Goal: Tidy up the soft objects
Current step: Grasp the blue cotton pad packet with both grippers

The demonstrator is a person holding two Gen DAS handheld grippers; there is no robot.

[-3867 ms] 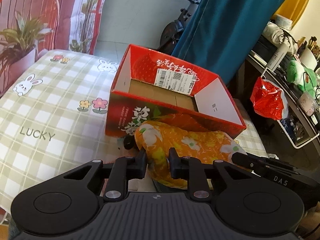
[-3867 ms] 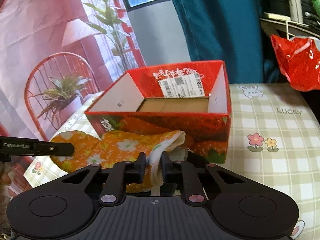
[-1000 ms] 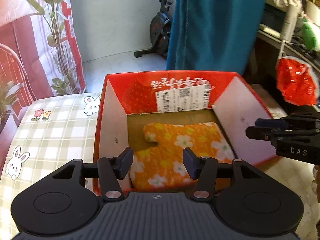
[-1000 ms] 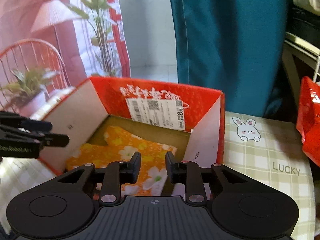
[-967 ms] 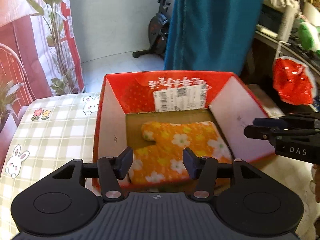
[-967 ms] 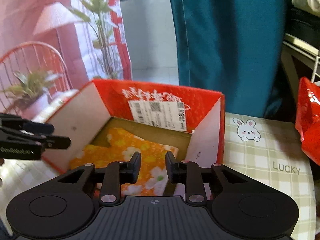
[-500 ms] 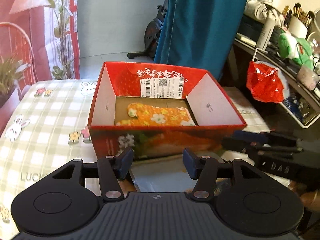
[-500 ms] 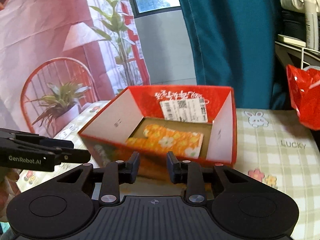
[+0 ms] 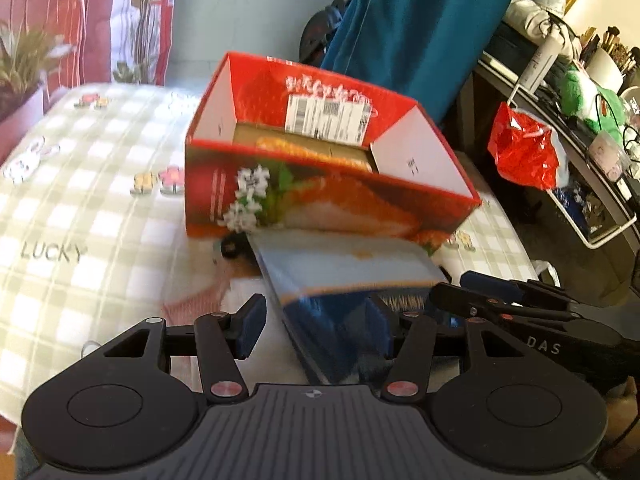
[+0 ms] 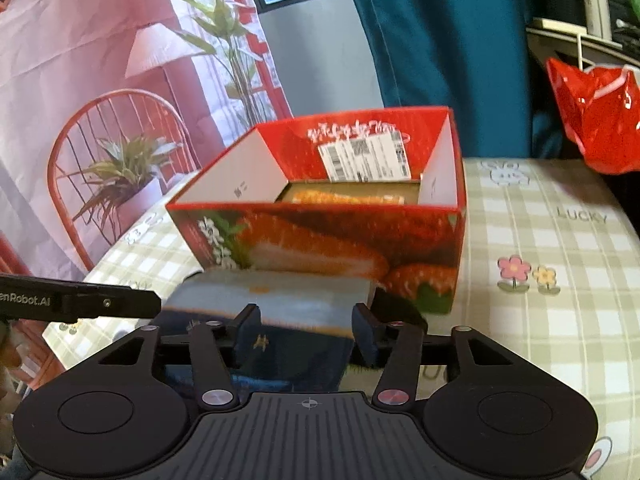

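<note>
Centre frame, inside red box (image 10: 320, 216): orange floral cloth (image 10: 348, 198) stowed, done. Lower centre, before box: blue folded cloth (image 10: 280, 308) left on checked tablecloth (image 10: 560, 280). Right gripper (image 10: 306, 334) opening around it, ungripped. Left gripper (image 9: 316, 324) half-wide, astride same cloth.

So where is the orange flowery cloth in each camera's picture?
Left wrist: the orange flowery cloth shows as a thin strip in the red box, upper middle, left of the white label.
Right wrist: the cloth lies low in the box, centre, below the label.
Shared landmark: the white label.
</note>
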